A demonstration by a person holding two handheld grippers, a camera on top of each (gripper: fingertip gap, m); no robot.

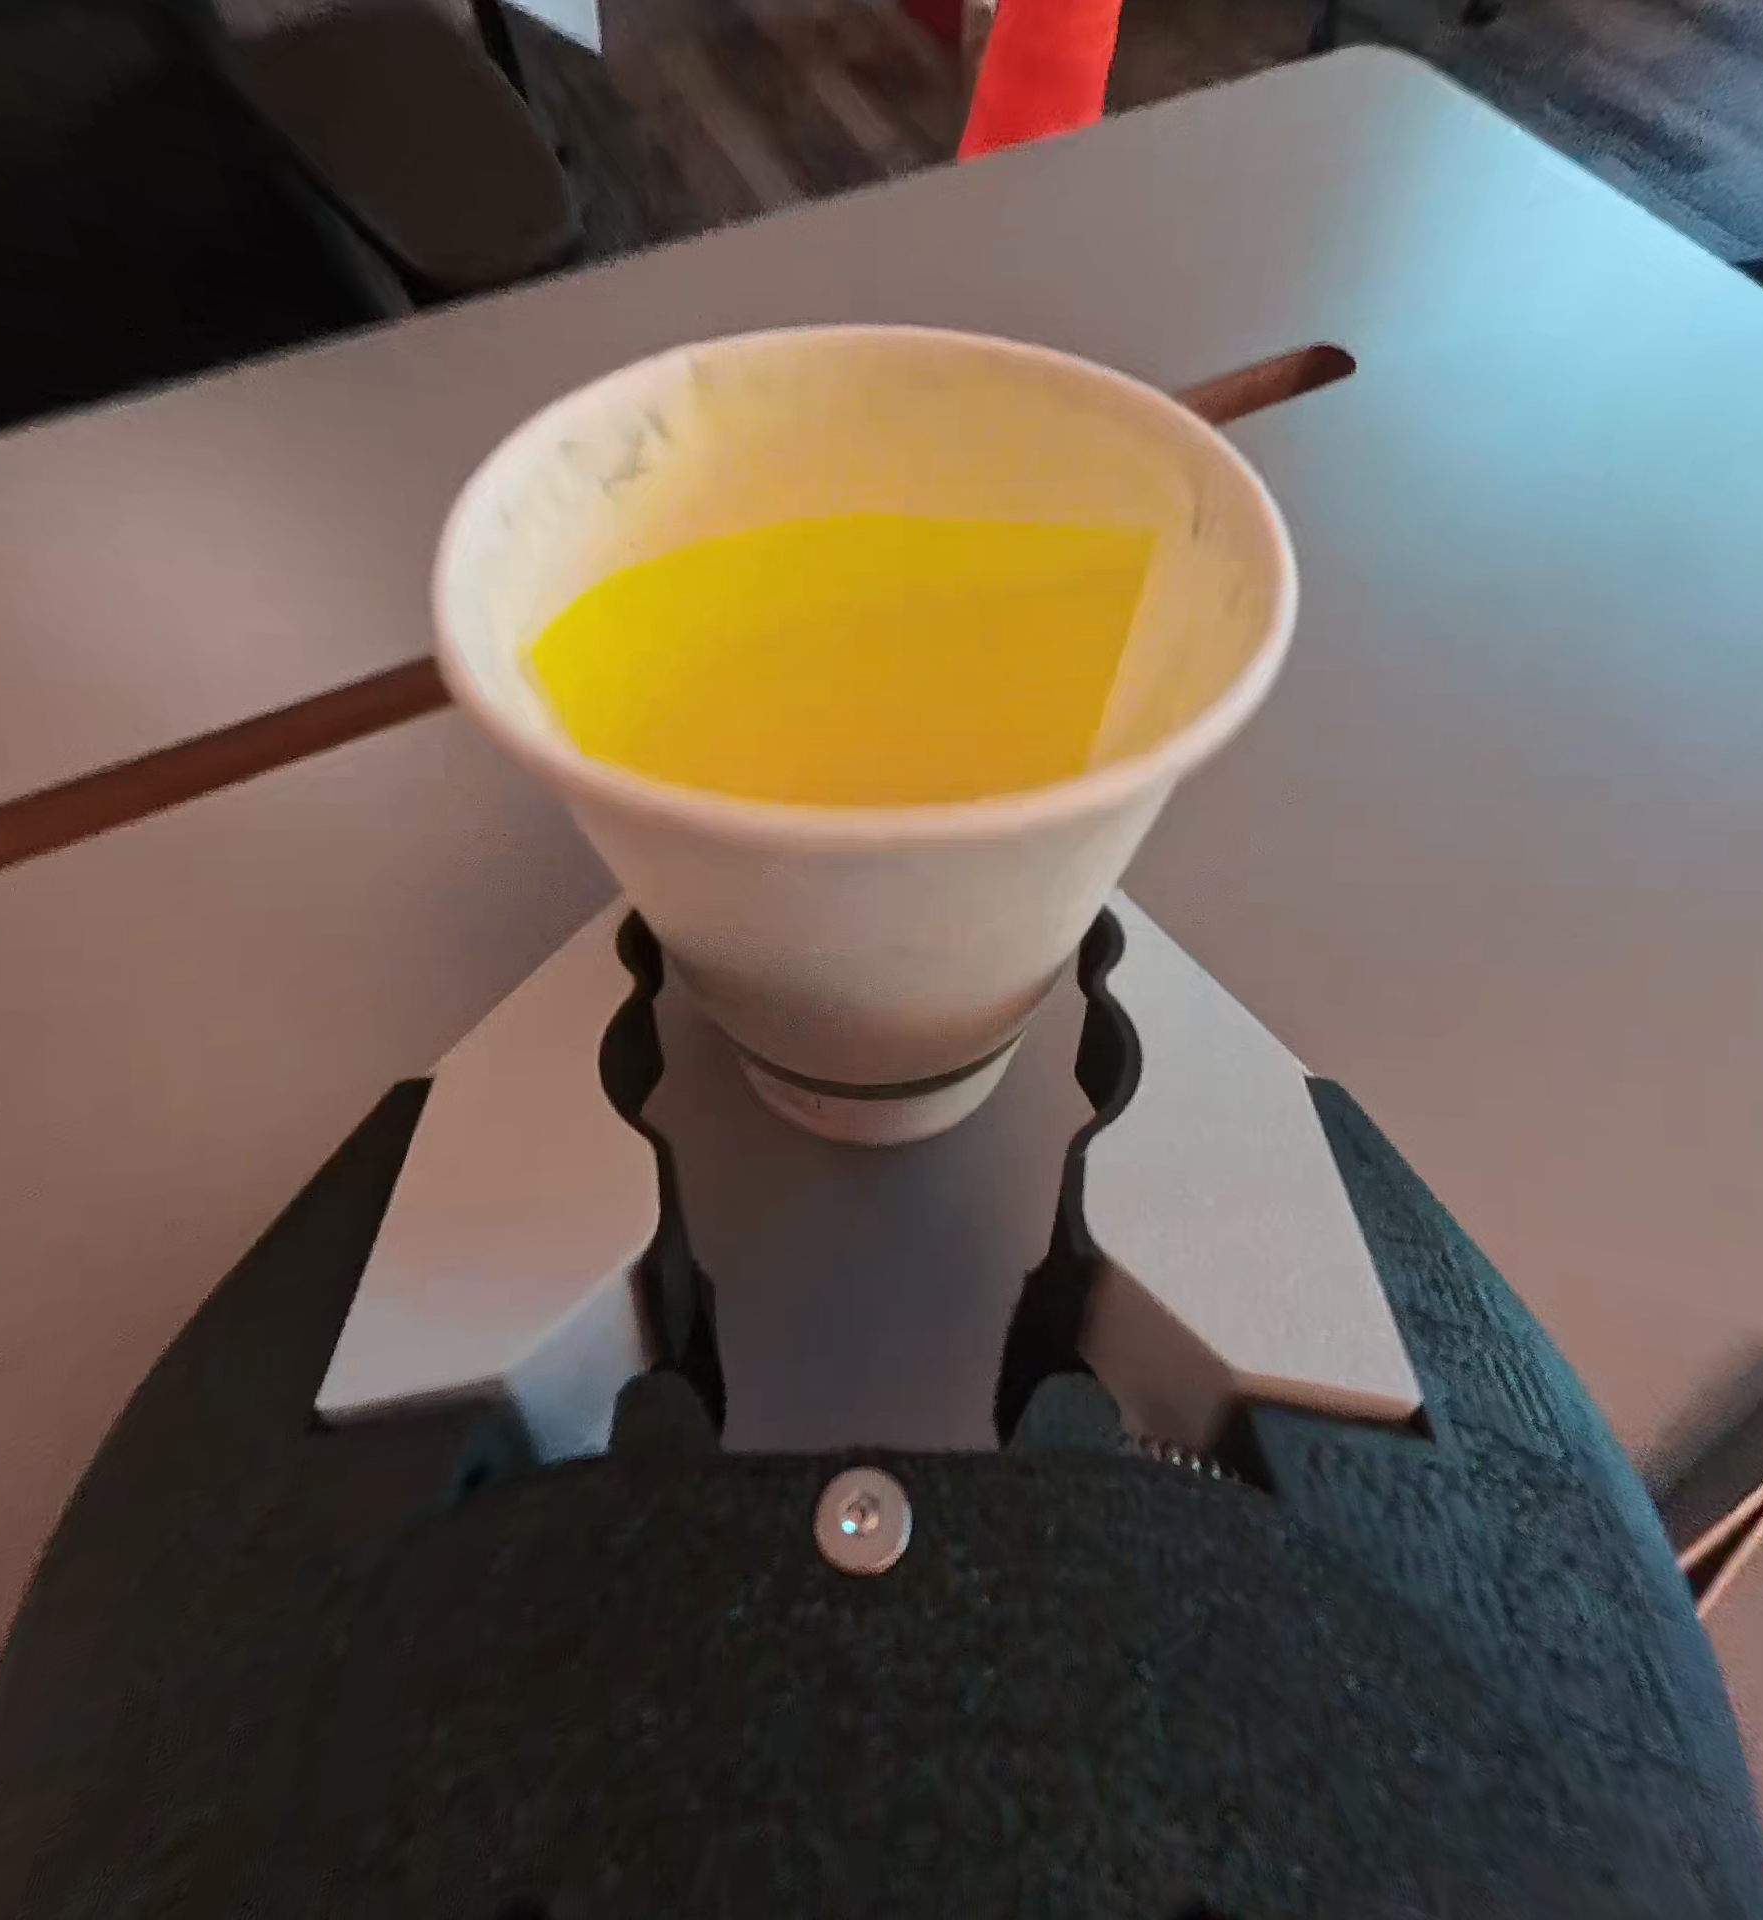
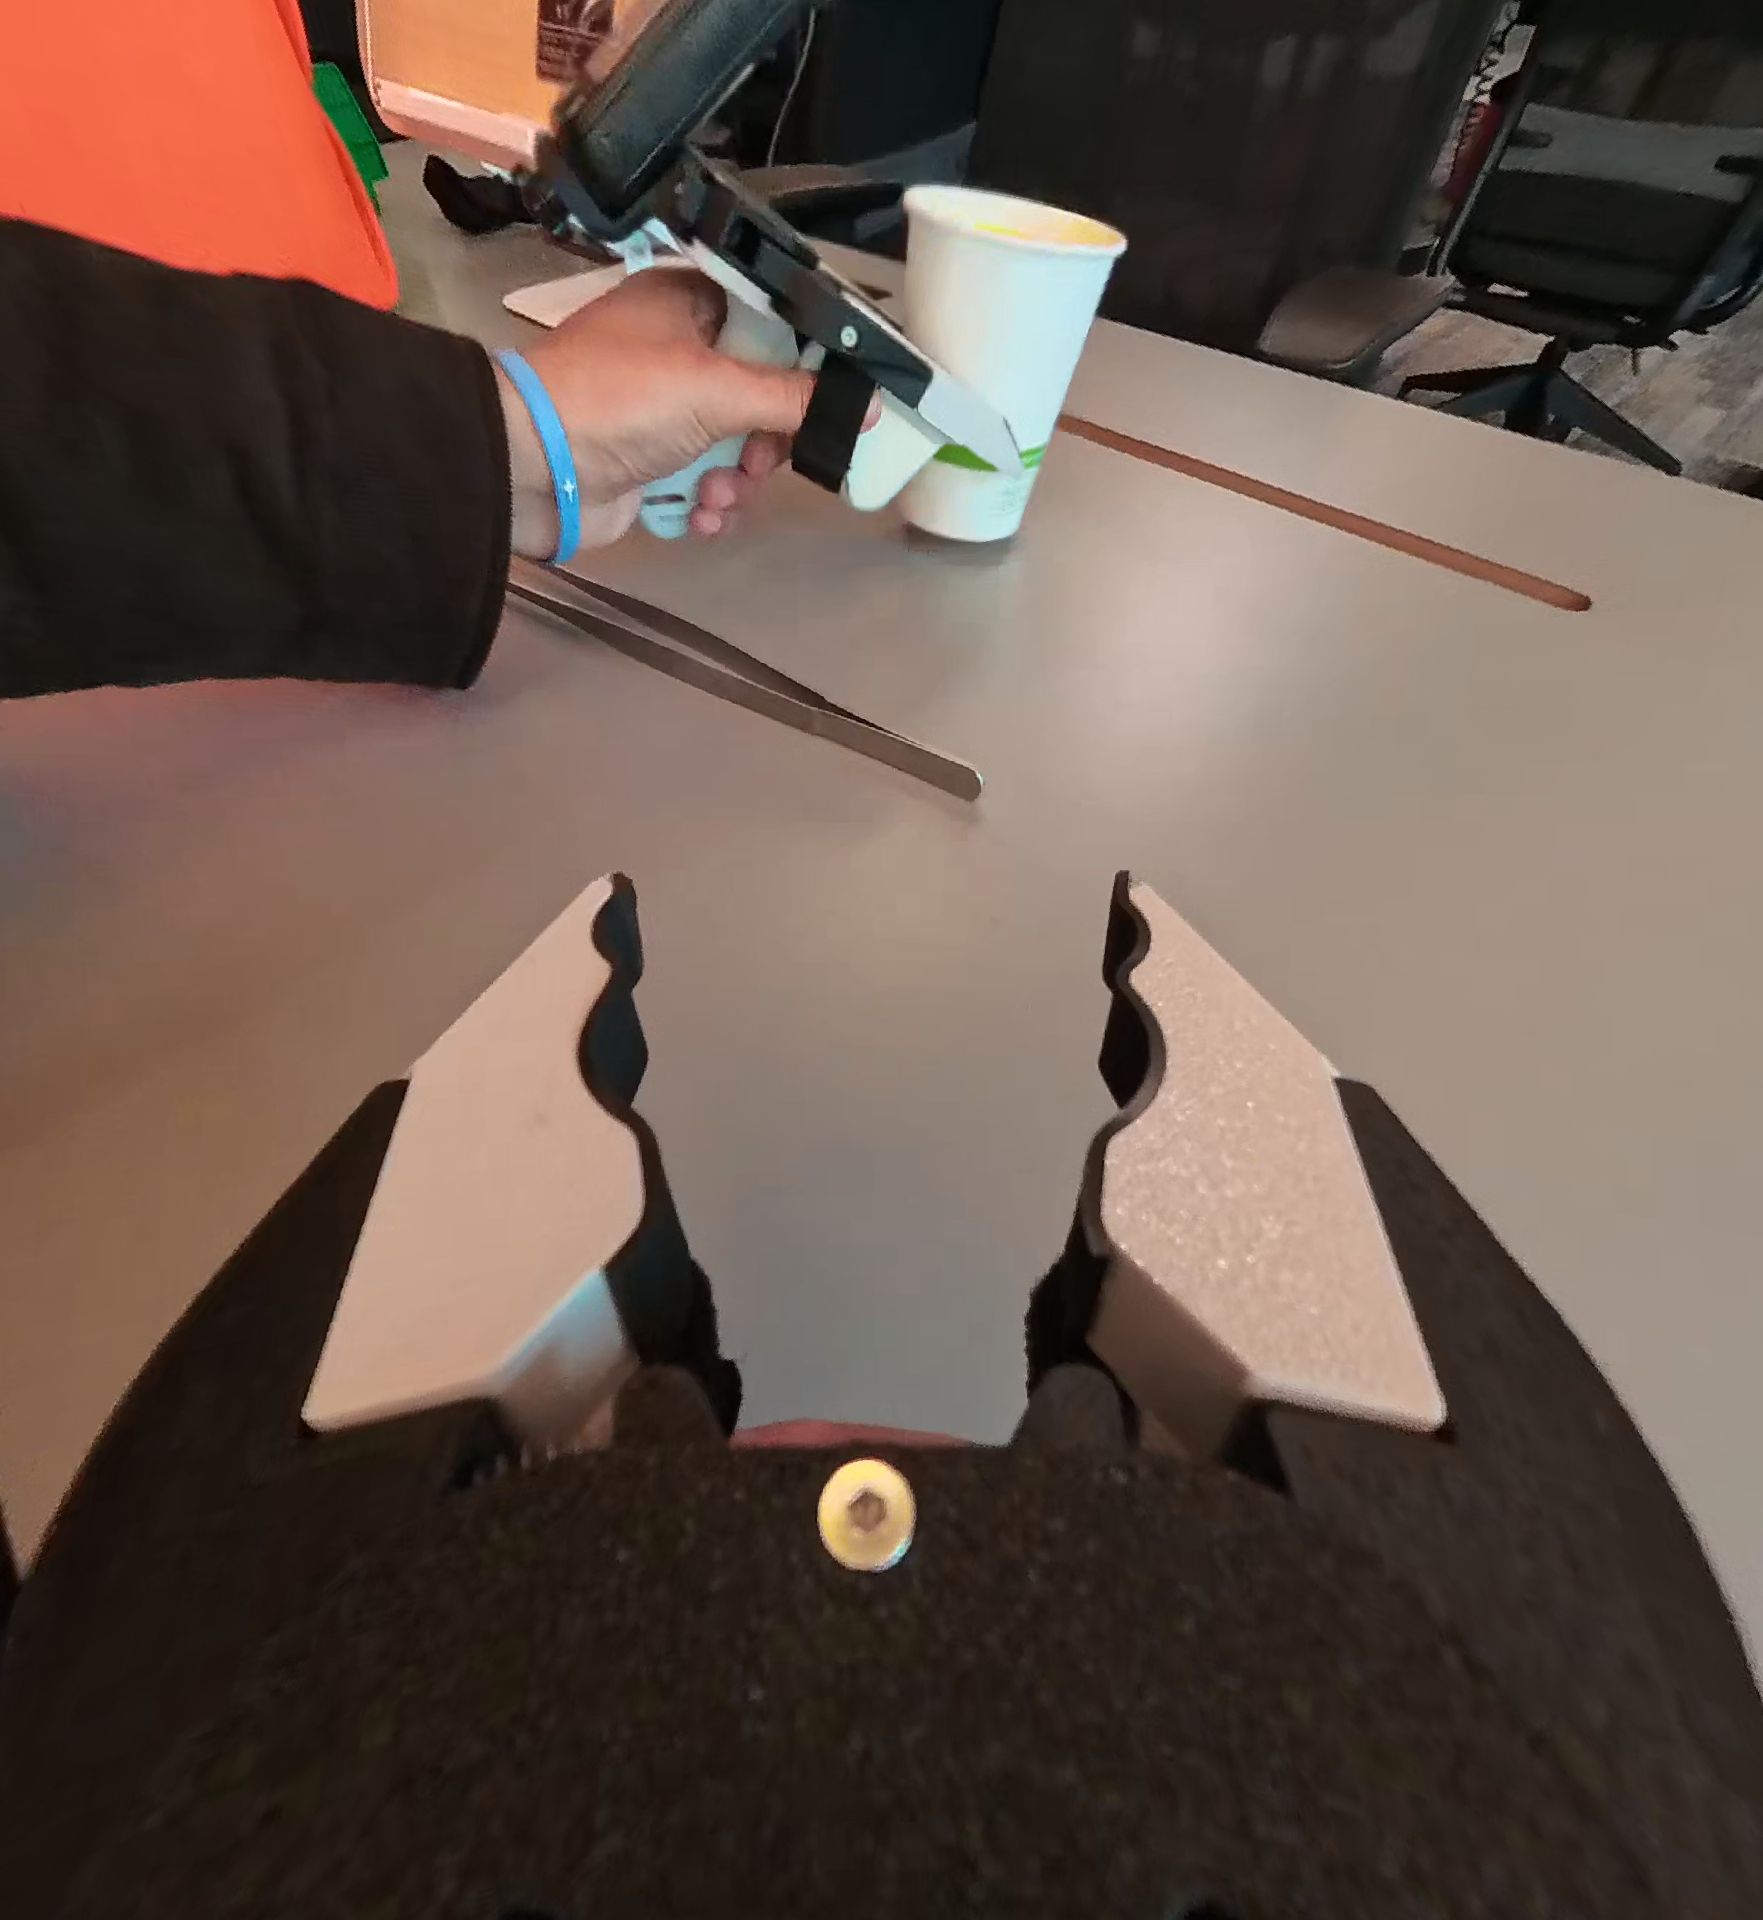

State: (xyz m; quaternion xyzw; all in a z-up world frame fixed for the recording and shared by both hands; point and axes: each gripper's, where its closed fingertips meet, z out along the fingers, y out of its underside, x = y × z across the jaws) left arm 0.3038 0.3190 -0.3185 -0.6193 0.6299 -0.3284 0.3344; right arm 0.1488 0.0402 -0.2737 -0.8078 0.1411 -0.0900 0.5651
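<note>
Cup [image 1: 861, 727] of white paper, upright on grey table [image 1: 1479, 644], taken as landmark. Left wrist view: left gripper [image 1: 869, 940] at cup's lower wall, jaws spread, one finger on each side; fingertips [image 1: 640, 951] just at the wall, firm contact not determinable. Yellow sheet [image 1: 835, 665] lodged inside cup, leaning on inner wall. Brown slot [image 1: 181, 769] in table running behind cup, emerging both sides. Red cloth [image 1: 1038, 73] beyond table's far edge, well behind cup.

Right wrist view: right gripper [image 2: 872, 914] well apart from cup [image 2: 1002, 353], jaws spread wide, nothing between them but bare table [image 2: 1324, 779]. Left gripper [image 2: 970, 442] seen from the side at cup's lower part, held in a hand [image 2: 648, 416] wearing a blue wristband [image 2: 550, 457] and a dark sleeve [image 2: 191, 468]. Green marking low on cup's wall. Metal tweezers [image 2: 752, 696] lying flat between cup and right gripper, partly under the sleeve. Brown slot [image 2: 1324, 514] running away to cup's right. Office chair [image 2: 1625, 208] beyond table, behind cup. Orange cloth [image 2: 129, 114] far to cup's left.
</note>
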